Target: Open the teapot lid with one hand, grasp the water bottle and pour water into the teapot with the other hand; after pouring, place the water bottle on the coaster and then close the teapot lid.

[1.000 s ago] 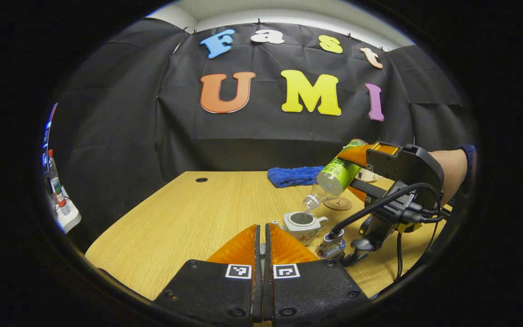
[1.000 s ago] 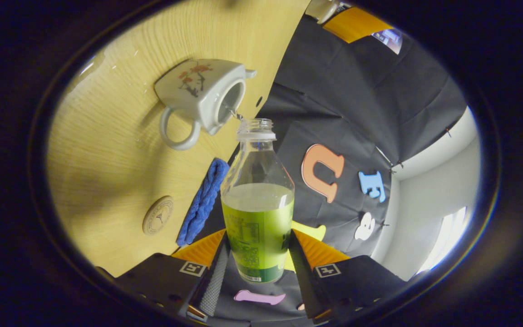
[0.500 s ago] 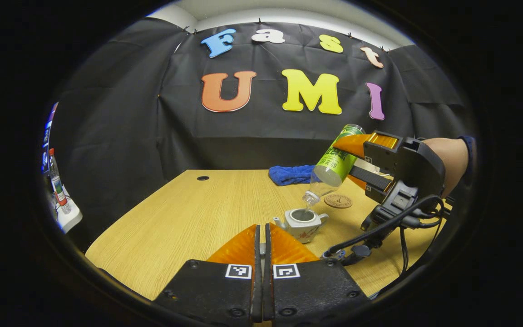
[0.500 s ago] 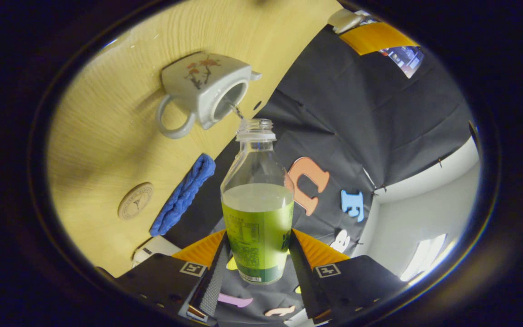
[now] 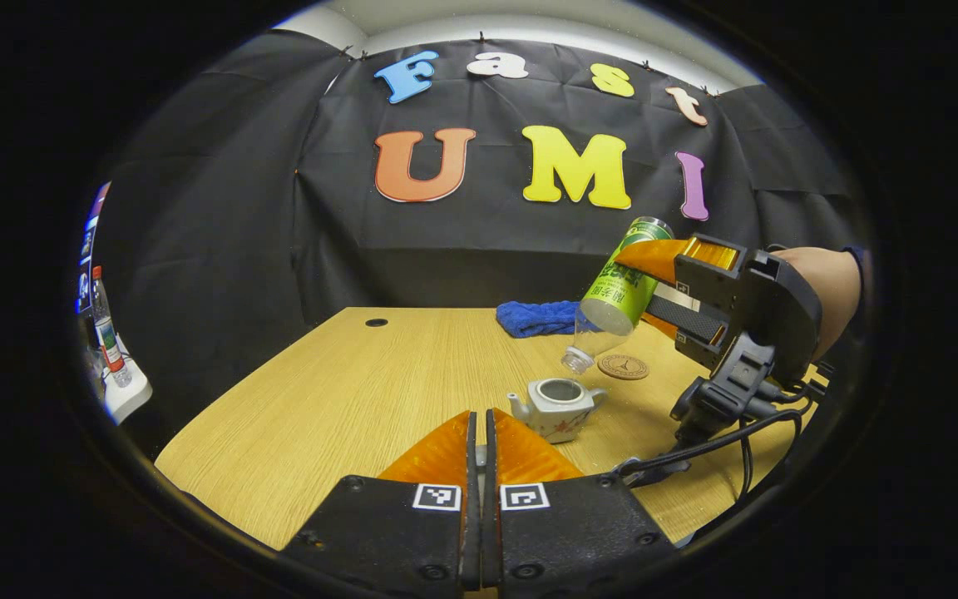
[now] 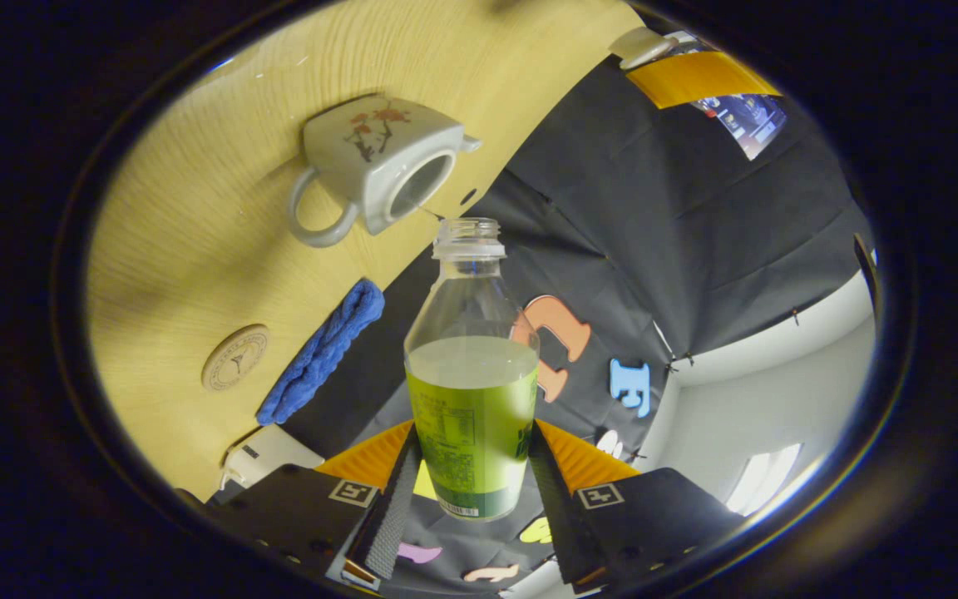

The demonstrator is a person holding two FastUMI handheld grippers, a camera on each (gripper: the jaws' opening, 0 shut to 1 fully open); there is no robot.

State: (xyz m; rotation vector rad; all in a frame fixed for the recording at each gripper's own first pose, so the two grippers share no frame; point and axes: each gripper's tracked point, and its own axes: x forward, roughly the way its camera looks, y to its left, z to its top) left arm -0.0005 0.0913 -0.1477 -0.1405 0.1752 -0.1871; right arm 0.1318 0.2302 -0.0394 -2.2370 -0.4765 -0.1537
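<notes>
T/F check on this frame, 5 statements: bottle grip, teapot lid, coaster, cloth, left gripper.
1. The right gripper clamps the green-labelled clear plastic water bottle. True.
2. The white ceramic teapot has its lid on. False: its top opening is uncovered.
3. The bottle stands on the round wooden coaster. False: it is held tilted in the air; the coaster is bare.
4. A blue cloth lies on the wooden table, beyond the teapot. True.
5. The left gripper is wide open. False: its fingers are together.
</notes>
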